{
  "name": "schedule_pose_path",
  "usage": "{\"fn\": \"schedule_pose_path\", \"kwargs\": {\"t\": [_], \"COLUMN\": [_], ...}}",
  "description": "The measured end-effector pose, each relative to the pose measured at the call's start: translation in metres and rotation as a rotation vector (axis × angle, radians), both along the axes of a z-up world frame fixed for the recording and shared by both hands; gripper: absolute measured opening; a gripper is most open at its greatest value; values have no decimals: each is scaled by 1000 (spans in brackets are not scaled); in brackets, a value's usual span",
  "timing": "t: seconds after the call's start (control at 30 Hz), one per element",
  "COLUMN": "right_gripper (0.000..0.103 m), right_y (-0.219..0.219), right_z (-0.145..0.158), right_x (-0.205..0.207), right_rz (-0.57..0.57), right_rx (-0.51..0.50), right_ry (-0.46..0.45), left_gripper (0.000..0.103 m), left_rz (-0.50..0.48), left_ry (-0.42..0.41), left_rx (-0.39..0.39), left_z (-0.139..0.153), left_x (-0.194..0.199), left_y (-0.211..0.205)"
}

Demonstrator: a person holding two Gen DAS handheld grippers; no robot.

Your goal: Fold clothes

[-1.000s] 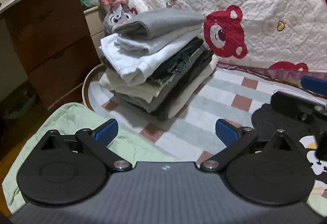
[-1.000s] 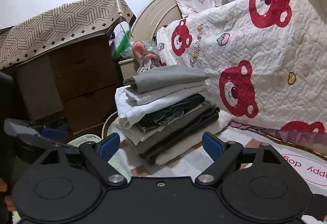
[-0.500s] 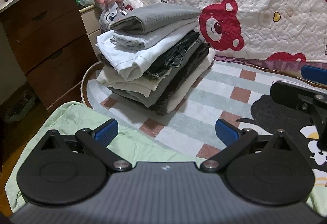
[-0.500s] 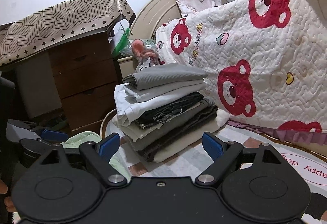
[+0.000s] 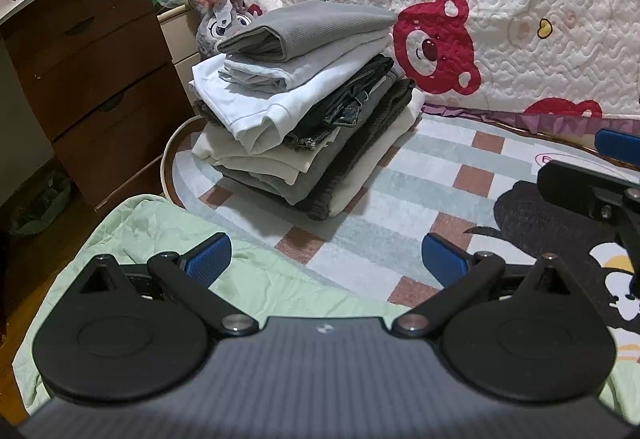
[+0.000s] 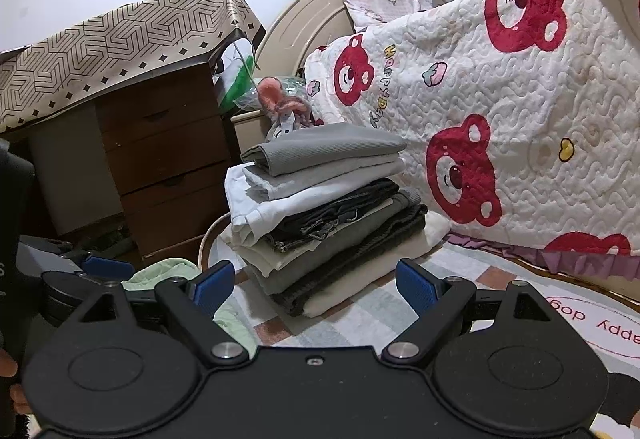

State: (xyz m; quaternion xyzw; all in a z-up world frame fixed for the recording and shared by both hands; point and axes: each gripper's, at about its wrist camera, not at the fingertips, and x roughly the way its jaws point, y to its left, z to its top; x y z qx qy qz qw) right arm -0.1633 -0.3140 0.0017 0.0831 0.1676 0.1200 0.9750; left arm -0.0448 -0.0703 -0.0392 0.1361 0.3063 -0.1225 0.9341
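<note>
Just in front of the stack of folded clothes (image 5: 304, 107), seen through the left wrist camera, the left gripper (image 5: 326, 259) hangs with its blue pads spread wide and nothing between them. Below it, nearer than the stack, lies the pale green garment (image 5: 168, 259), spread on the checked blanket (image 5: 420, 199) and not yet folded. The right gripper (image 5: 592, 175) pokes in well to the right of the stack, over a black cartoon print.

Over to the right wrist camera: the right gripper (image 6: 316, 285) is likewise splayed and empty, looking low at the stack (image 6: 320, 207). The left gripper (image 6: 80, 271) shows to the stack's left, with a bunched bit of the green garment (image 6: 168, 271) between tool and stack.

My read: the next garment is about to be picked up. Best to drop each tool onto a separate corner near the stack-side edge, pinch one layer only, and lift evenly so the cloth doesn't drag into the stack.
</note>
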Motion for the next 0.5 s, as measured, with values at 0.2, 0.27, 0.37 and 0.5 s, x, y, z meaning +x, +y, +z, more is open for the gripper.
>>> {"fn": "schedule_pose_path", "kwargs": {"t": [0.2,0.27,0.37,0.5], "right_gripper": [90,90,90,90], "right_y": [0,-2,-3,0], "right_z": [-1,0,0,1], "right_x": [-2,-3,-4,-4], "right_rz": [3,0,2,8], "right_rx": [-9,-4,9,1], "right_ry": [8,8,7,6], "left_gripper": [103,103,103,103], "left_rz": [-1,-1,-5,-11], "left_ry": [3,3,9,16], "left_rx": [2,1,3,6], "left_z": [0,0,-1,-2], "left_x": [-2,-2,-1,-1], "left_y": [0,0,1,1]}}
